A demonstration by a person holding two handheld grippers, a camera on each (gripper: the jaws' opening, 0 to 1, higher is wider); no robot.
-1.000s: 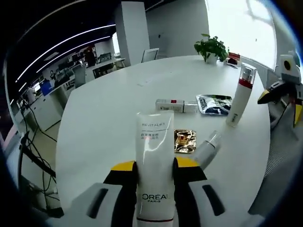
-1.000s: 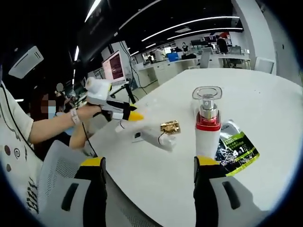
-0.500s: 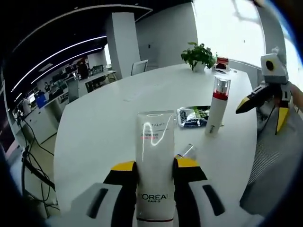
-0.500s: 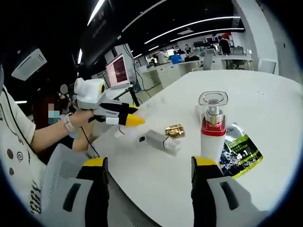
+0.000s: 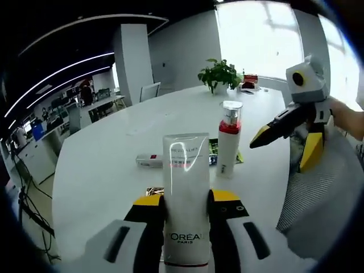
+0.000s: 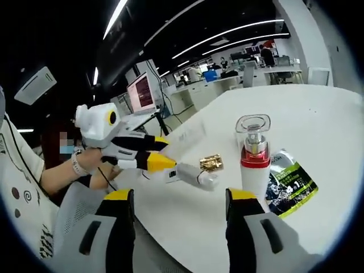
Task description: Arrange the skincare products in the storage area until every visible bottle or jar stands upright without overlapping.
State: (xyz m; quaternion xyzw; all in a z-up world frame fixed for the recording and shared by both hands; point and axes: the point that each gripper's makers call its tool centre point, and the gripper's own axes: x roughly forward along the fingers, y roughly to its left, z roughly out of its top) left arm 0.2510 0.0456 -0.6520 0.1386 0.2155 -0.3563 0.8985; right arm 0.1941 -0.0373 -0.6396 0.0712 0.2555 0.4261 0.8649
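- The left gripper point(image 5: 186, 200) has its yellow-tipped jaws closed on a glossy white plastic squeeze tube point(image 5: 185, 193) printed "L'ORÉAL PARIS", held upright with its flat crimped end at 12 o'clock.
- A tall white pump bottle with a red collar and clear cap point(image 5: 227, 138) stands upright on the smooth round white desk point(image 5: 96, 170), at 1 o'clock of the tube.
- Behind it lies a flat dark green-and-white sachet point(image 6: 288, 181); at 10 o'clock of the bottle a small white box with a red mark point(image 5: 149, 161) lies flat.
- A crinkled gold foil packet point(image 6: 210, 162) sits near the bottle; in the left gripper view the tube hides most of it.
- The right gripper point(image 6: 176, 199) has its jaws wide apart and empty, hovering near the desk edge, the bottle just beyond its right jaw.
- In the right gripper view a white cylinder point(image 6: 193, 175), possibly a cap or small bottle, lies on its side just beside the left gripper's tips.
- A green potted plant point(image 5: 219, 74) stands at the far edge.
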